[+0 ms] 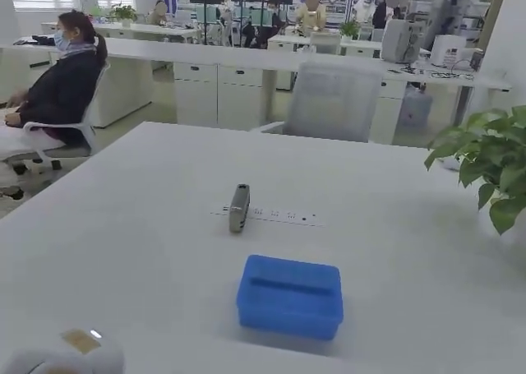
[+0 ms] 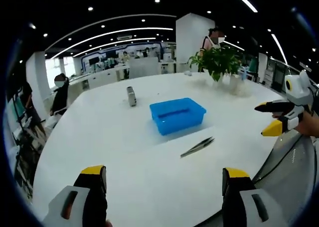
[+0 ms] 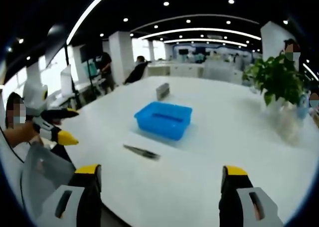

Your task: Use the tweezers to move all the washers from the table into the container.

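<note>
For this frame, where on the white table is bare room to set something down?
The white table is bare left of the blue plastic container and small grey block, and between the container and the leafy potted plant. Tightest spot: the strip between the container and the thin metal tweezers lying before it.

The left claw (image 2: 163, 172) and right claw (image 3: 161, 170) match: black jaws capped in yellow, pale grey shells with dark oblong slots, white bodies.

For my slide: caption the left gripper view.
Open left gripper faces tweezers and blue container on white table; right gripper at right.
</note>
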{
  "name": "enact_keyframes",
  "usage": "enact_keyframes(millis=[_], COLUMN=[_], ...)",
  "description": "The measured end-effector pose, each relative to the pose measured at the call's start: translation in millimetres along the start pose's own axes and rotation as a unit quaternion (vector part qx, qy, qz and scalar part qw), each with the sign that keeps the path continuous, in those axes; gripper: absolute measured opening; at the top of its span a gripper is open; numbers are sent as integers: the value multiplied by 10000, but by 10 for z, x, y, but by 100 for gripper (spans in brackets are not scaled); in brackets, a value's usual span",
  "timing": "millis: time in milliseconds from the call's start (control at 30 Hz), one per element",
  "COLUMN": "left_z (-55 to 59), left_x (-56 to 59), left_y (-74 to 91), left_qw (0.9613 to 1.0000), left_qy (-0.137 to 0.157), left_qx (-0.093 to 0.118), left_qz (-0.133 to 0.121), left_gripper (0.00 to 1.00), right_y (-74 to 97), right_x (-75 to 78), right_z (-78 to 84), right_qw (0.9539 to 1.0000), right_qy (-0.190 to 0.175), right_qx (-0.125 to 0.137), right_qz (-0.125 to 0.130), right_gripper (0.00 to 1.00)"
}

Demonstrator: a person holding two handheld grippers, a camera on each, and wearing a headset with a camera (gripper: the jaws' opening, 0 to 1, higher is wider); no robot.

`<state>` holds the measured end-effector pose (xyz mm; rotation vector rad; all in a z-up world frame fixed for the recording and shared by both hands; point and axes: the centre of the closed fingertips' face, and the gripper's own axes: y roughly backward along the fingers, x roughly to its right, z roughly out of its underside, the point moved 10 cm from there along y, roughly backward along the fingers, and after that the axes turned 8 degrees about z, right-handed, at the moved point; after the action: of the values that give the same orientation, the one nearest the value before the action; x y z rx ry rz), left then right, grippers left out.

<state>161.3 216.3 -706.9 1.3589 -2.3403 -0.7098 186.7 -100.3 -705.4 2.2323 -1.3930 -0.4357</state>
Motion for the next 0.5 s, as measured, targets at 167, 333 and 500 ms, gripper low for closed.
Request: enact_keyframes(millis=[167, 333, 500], left_z=[0, 23, 32], left_x=[-21, -81, -128], left_y=[30, 42, 62], left_qw=[10000, 9998, 9996], left_qy=[25, 126, 168], left_qx=[65, 91, 123], left_qz=[-60, -94, -165], left_gripper=[99, 99, 99], right_y=[11, -18, -22], right_x=[-16, -26, -19], right_z=[-2, 14, 27], right_qw=[9999, 9998, 9993], right_qy=[-85, 28, 92], right_qx=[-75, -202, -311], right_qz=[40, 90, 183], right_gripper=[99, 99, 99])
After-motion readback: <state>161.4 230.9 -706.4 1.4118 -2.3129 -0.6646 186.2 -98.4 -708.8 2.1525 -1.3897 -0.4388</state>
